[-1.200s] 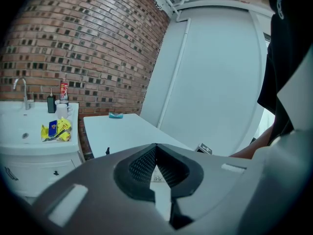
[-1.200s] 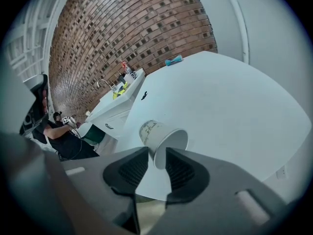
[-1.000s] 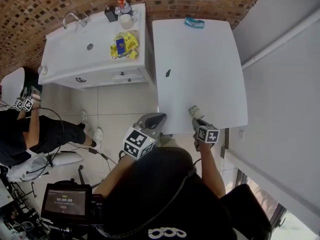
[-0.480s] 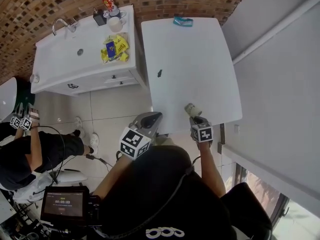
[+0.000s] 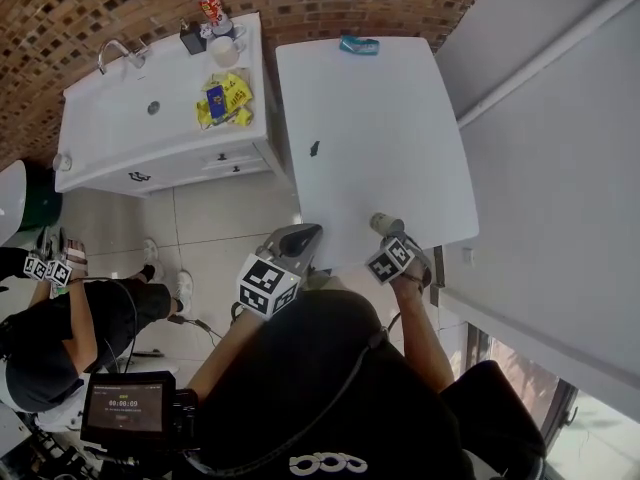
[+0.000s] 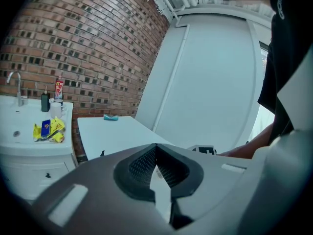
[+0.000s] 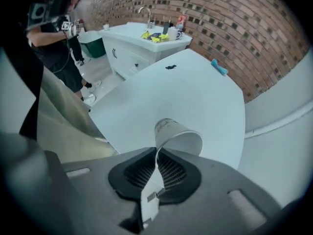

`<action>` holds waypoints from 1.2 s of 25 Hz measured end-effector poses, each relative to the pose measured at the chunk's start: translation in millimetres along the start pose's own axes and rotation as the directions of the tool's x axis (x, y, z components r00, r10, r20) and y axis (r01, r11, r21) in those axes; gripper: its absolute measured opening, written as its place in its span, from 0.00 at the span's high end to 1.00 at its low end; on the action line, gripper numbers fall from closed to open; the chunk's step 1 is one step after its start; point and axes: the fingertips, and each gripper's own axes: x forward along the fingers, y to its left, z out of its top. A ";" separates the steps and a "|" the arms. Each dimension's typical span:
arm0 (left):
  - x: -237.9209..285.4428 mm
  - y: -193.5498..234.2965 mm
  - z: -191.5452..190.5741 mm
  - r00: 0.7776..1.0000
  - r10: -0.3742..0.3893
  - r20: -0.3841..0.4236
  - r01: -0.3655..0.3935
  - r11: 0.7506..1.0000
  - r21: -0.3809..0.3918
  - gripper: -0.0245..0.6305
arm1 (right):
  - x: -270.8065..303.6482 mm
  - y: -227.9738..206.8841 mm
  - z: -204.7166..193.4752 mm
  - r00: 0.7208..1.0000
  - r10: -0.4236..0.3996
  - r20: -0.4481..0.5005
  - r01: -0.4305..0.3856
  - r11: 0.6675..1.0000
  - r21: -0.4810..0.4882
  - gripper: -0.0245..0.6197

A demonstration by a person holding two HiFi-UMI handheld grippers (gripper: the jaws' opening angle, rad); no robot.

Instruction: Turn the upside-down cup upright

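A white paper cup (image 7: 176, 133) hangs tilted over the near edge of the white table (image 7: 171, 92). Its base points away from me and its open mouth faces the gripper. My right gripper (image 7: 156, 150) is shut on the cup's rim wall and points steeply down. From the head view, the cup (image 5: 383, 224) shows just beyond the right gripper (image 5: 386, 238) at the table's (image 5: 380, 118) front edge. My left gripper (image 5: 305, 233) hovers at the table's near left corner. The left gripper (image 6: 156, 146) is shut with nothing between its jaws.
A white washstand (image 5: 110, 128) with a tap, a mug (image 5: 224, 52) and yellow packets (image 5: 222, 103) stands left of the table. On the table are a teal object (image 5: 359, 45) at the far edge and a small dark speck (image 5: 314, 149). A wall runs along the right. Another person (image 5: 60, 318) is at the left.
My right gripper has rolled with the cup in it, so its marker cube now faces differently and the cup has tipped over. The left gripper has stayed in place.
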 end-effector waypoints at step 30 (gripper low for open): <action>1.2 -20.8 -5.8 1.000 0.017 -0.006 -0.016 1.000 0.013 0.94 | -3.7 12.4 11.0 0.996 -0.022 0.089 0.032 0.994 -0.108 0.81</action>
